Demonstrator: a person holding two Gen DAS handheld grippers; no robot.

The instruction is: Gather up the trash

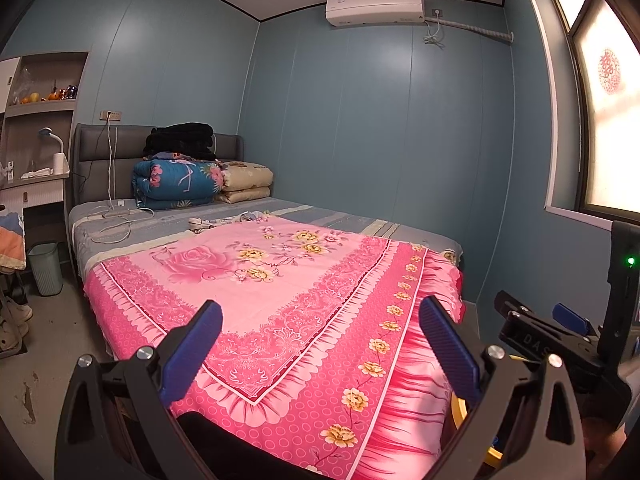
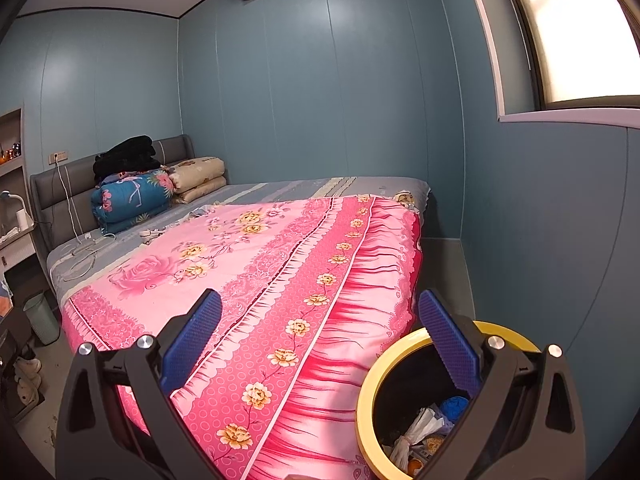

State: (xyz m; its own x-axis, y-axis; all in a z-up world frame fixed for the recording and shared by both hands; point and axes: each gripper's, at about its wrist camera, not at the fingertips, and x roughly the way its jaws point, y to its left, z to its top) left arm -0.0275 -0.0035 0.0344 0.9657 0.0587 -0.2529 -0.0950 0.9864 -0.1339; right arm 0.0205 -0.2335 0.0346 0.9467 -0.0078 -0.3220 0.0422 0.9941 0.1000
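Note:
A yellow-rimmed trash bin (image 2: 370,392) stands on the floor by the bed's foot corner, lined in black, with crumpled white paper (image 2: 416,432) and a blue scrap (image 2: 454,405) inside. My right gripper (image 2: 320,320) hangs open above the bin's rim and the bed corner, nothing between its blue pads. In the left wrist view my left gripper (image 1: 320,332) is open over the pink bedspread (image 1: 280,280), holding nothing. A sliver of the yellow-rimmed bin (image 1: 458,410) shows behind its right finger. The right gripper's body (image 1: 560,340) sits at the right edge.
Small items and white cables (image 1: 116,220) lie on the grey sheet near folded quilts (image 1: 180,180) at the headboard. A pale green bin (image 1: 46,268) stands on the floor left of the bed, beside shoes (image 1: 16,320) and a shelf unit. Blue walls close in on the right.

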